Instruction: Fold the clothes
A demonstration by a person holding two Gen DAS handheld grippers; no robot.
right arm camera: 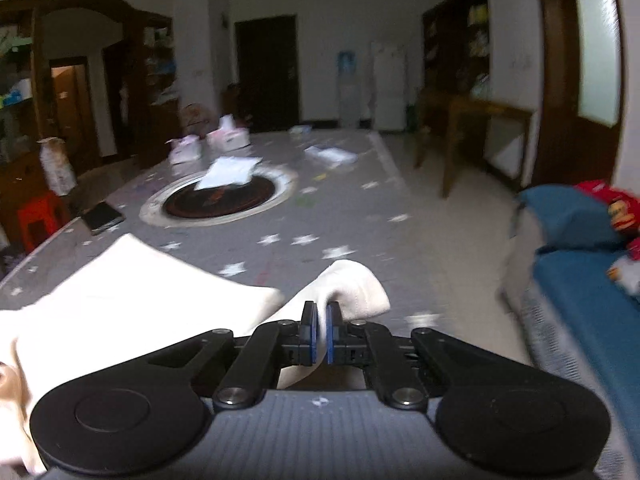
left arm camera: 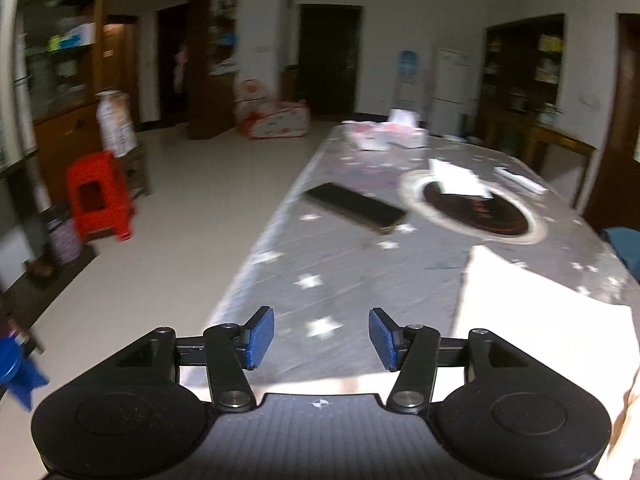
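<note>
The cream garment (right arm camera: 132,280) is cut off at the frame edges. A fold is pinched by the right tongs (right arm camera: 321,334); the left tongs (left arm camera: 321,338) are held wide apart, empty, above the bench (left arm camera: 360,248).

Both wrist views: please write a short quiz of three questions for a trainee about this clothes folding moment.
1. True or false: the left gripper is clamped on the white garment.
2. What does the right gripper hold?
A. the black phone
B. a fold of the white garment
C. nothing
3. Fill the gap: the phone lies on the ____, beside the round burner.

Key
1. False; its jaws stand apart over the cloth-covered table, and the garment is to its right.
2. B
3. table
</note>
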